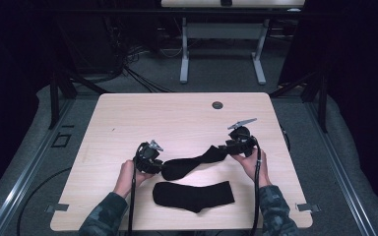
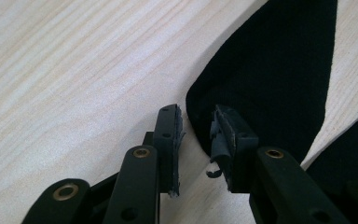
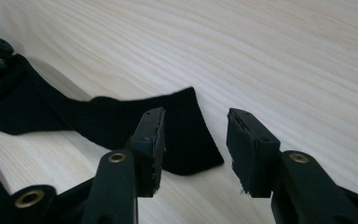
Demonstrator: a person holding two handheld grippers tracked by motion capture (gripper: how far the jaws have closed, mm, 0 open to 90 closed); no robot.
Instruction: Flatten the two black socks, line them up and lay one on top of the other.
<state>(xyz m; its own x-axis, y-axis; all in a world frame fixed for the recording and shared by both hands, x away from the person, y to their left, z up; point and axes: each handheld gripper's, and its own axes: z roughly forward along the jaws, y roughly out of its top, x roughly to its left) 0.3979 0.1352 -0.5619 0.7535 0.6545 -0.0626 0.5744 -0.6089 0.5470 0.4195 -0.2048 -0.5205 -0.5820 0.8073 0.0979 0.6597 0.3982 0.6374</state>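
Far sock (image 1: pixel 196 162) flat across the table (image 1: pixel 142 114), between both grippers. Left gripper (image 2: pixel 196 135) spread at its toe, nothing pinched. Right gripper (image 3: pixel 193 140) spread at its cuff, released. Near sock (image 1: pixel 193 195) flat, just beside, by the near edge. Grey carpet beyond.

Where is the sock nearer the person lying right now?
In the high view, the near sock lies flat by the table's front edge, just below the stretched sock.
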